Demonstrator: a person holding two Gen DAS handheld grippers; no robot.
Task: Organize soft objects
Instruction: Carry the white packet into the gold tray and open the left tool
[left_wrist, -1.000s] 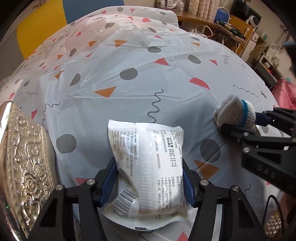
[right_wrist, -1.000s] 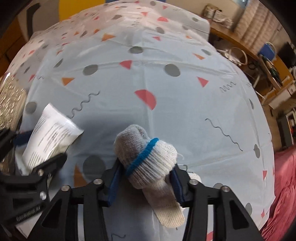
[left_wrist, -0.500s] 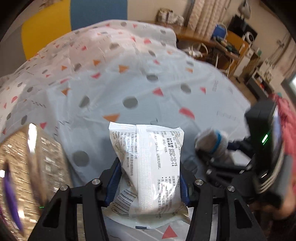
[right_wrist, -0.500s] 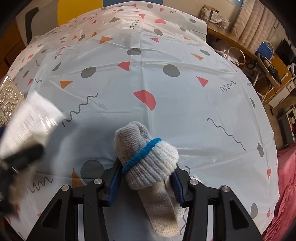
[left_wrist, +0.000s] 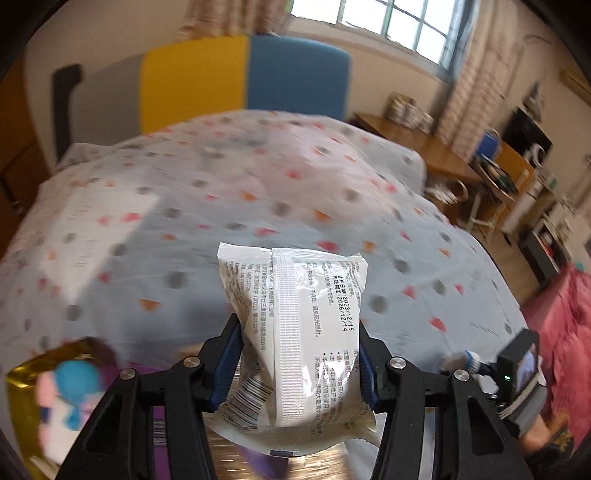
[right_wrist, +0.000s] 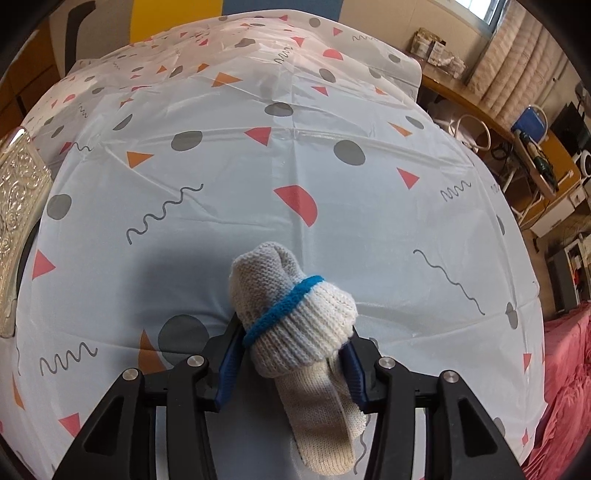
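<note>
- Tin (left_wrist: 22, 373): gold, embossed, seen at the lower left of the left view, blurred; pink and blue soft items (left_wrist: 70, 387) are seen inside, not identifiable. In the right view its embossed edge (right_wrist: 18, 206) is seen at the far left of the surface.
- Left claw (left_wrist: 299, 369): closed on a packet (left_wrist: 295, 332), gripped at both sides by the blue pads (left_wrist: 227, 365). The packet is held clear of the surface, above or just beside the tin; which of the two cannot be told through the blur.
- Packet writing: white wrapper with a ribbed centre seam, a barcode at the lower left, and Chinese print too small to be read. Dates "2023/12/15" and "2026/12/14" are legible. No brand is legible.
- Surface (right_wrist: 332, 206): covered by a pale cloth printed with grey dots, orange and red triangles and squiggles.
- Right claw (right_wrist: 291, 354): closed on a rolled glove (right_wrist: 295, 325), knitted, off-white with a blue band. The glove is held low over the near part of the surface; contact cannot be determined.
- Step judged: packet in transit to the tin, glove held in waiting.
- Next move judged: the packet is to be lowered into the tin and released, clear of the items already inside; the glove may then be carried leftward to the same tin.
</note>
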